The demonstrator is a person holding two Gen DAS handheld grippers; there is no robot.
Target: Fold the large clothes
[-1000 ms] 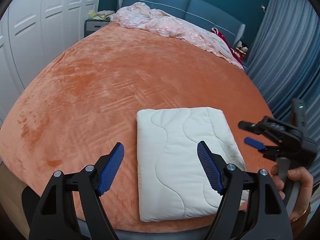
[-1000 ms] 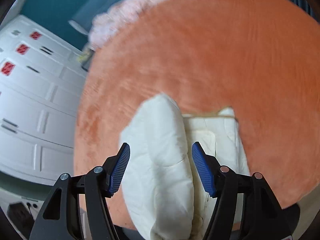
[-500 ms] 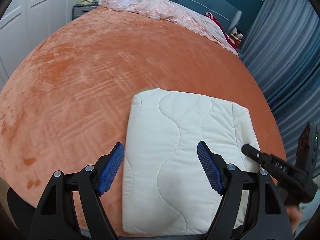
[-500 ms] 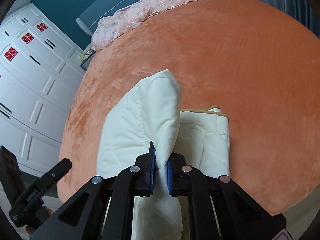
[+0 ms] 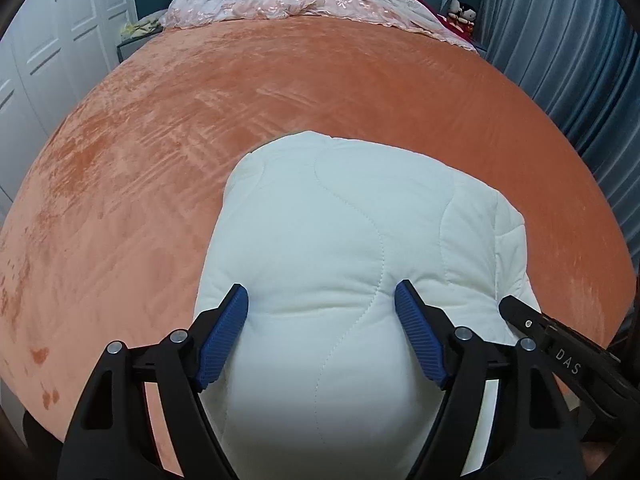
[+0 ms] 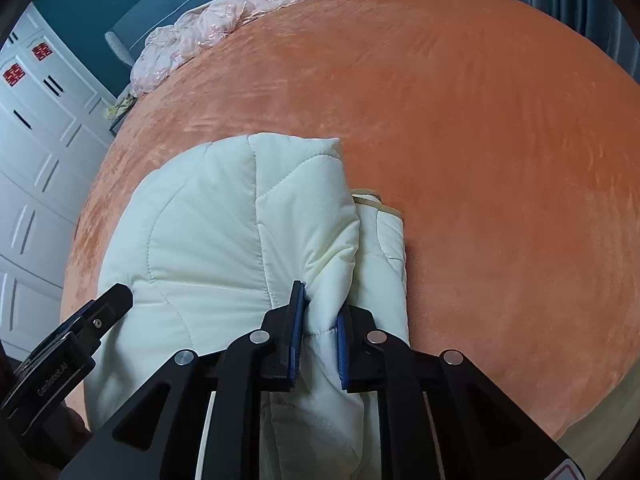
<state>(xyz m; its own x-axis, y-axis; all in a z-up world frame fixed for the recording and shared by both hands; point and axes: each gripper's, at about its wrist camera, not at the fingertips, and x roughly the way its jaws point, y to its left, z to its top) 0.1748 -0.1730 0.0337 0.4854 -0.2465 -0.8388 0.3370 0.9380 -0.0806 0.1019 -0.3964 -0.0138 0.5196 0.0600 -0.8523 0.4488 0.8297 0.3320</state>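
1. Right gripper [image 6: 318, 322]: jaws nearly closed, pinching a bunched fold at the near right edge of the cream quilted coat [image 6: 224, 240].
2. Left gripper [image 5: 322, 334]: jaws wide, pads pressed into the coat's near edge on either side of a puffed bulge; not clamped yet.
3. Coat lies folded into a thick rectangle at the near edge of the orange bedspread [image 5: 240, 92], stacked layers visible on its right side.
4. Handling, my read: padded, soft, light but bulky; compresses under the pads and springs back. Smooth shell could slip, so bite deep through all layers at the corners, not the puffed middle.
5. Near edge of the bed sits close behind the coat, so slide-off risk. Beyond the coat, plenty of flat bedspread.
6. Far of the coat: pink lace bedding [image 5: 312, 0] at the headboard, well apart.
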